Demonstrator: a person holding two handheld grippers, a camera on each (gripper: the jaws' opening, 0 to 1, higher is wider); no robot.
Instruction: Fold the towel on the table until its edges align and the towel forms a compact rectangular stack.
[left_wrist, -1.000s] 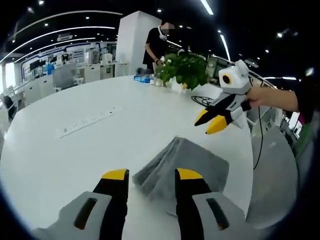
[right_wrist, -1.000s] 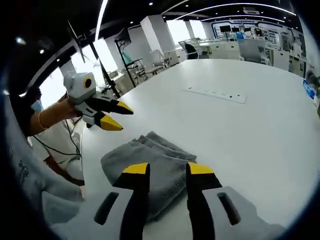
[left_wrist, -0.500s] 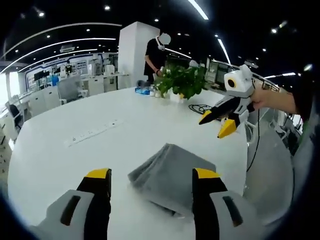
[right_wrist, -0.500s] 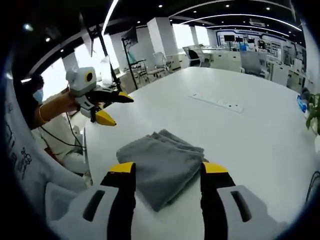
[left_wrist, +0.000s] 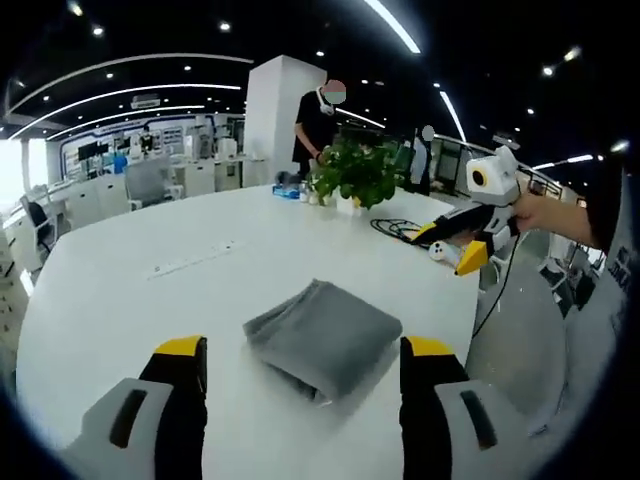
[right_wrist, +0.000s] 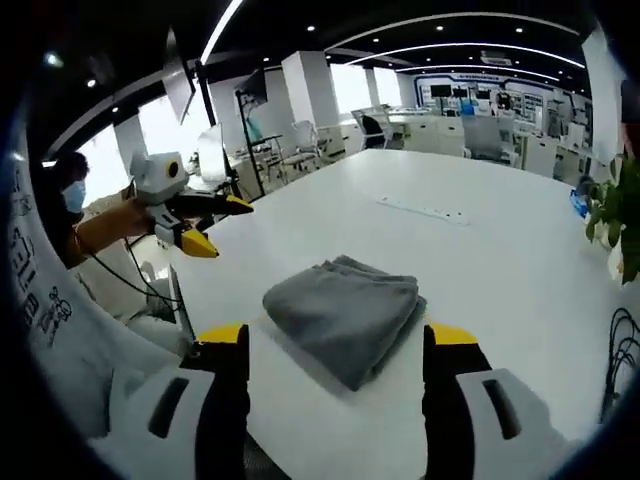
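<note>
Left tongs (left_wrist: 295, 362) hang wide apart above the white table (left_wrist: 120, 300), gripping nothing. Between them lies the folded grey towel (left_wrist: 322, 337), near the table's edge. Right tongs (right_wrist: 337, 345) likewise gape, empty, over the towel.

We see bright ceiling strip lights (left_wrist: 392, 24) glaring off the white worktop (left_wrist: 120, 300), daylight from windows (right_wrist: 165, 125), strong fisheye bending at edges, and soft, slightly blurred detail.
</note>
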